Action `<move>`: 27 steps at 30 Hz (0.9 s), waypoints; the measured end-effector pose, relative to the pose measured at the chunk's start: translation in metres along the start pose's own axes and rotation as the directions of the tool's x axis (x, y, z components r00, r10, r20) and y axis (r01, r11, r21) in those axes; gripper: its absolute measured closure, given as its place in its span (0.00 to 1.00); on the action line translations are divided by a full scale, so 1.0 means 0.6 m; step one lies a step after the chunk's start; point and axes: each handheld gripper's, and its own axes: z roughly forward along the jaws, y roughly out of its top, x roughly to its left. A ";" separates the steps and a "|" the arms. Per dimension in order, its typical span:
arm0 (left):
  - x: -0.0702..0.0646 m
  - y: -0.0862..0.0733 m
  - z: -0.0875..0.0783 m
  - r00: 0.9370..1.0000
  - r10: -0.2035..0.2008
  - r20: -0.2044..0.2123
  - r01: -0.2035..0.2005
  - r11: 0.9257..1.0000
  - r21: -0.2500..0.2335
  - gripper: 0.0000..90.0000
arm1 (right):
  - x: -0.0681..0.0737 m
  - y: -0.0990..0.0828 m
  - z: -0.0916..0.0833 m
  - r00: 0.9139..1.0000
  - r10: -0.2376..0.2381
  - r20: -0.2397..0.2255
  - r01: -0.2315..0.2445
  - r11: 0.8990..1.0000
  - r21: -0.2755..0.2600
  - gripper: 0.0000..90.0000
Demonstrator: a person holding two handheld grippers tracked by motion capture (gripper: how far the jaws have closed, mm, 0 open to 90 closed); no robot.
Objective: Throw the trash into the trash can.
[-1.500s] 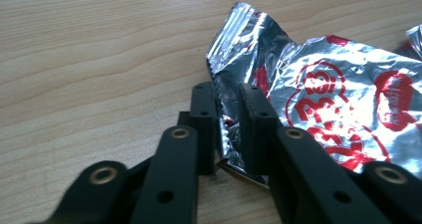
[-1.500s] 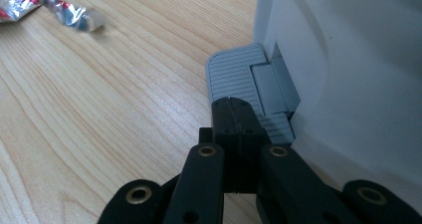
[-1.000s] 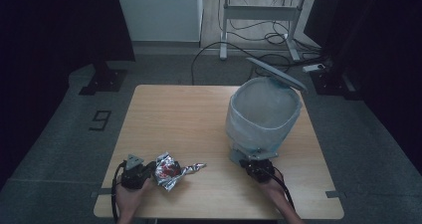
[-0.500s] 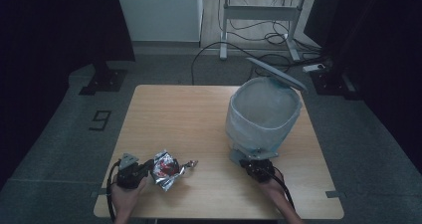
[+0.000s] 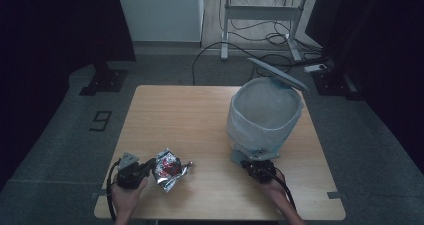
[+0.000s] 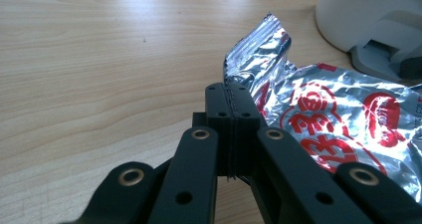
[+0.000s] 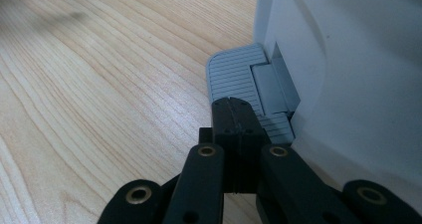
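Note:
A crumpled silver foil wrapper (image 5: 169, 169) with red print lies near the table's front left. My left gripper (image 5: 151, 166) is shut on its left edge; in the left gripper view the foil wrapper (image 6: 328, 114) comes out from between the closed jaws of the left gripper (image 6: 231, 92). At the right stands a pedal bin (image 5: 265, 116) lined with a white bag, its lid (image 5: 277, 74) raised. My right gripper (image 5: 252, 164) is shut with nothing in it. In the right gripper view, the tips of the right gripper (image 7: 231, 104) rest on the bin's grey pedal (image 7: 234, 74).
The wooden table (image 5: 180, 115) has bare room across its middle and back left. The bin's white wall (image 7: 358, 59) rises close to the right gripper. Behind the table, a desk frame (image 5: 265, 20) and cables (image 5: 220, 50) sit on the floor.
The wrapper's right tail has drawn in and the wrapper has shifted slightly left with the left gripper. The right gripper and the bin have stayed put.

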 end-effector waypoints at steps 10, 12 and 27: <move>-0.007 0.011 -0.004 1.000 0.002 0.016 -0.001 1.000 -0.011 1.00 | -0.001 0.000 0.000 1.000 0.002 -0.004 -0.002 1.000 -0.001 1.00; -0.008 0.015 -0.003 1.000 0.003 0.019 -0.003 1.000 -0.011 1.00 | -0.001 0.000 0.000 1.000 0.002 -0.005 -0.002 1.000 -0.001 1.00; -0.033 0.075 -0.012 0.998 0.045 0.044 -0.044 0.999 -0.026 1.00 | -0.002 0.000 0.000 1.000 0.002 -0.010 -0.002 1.000 0.000 1.00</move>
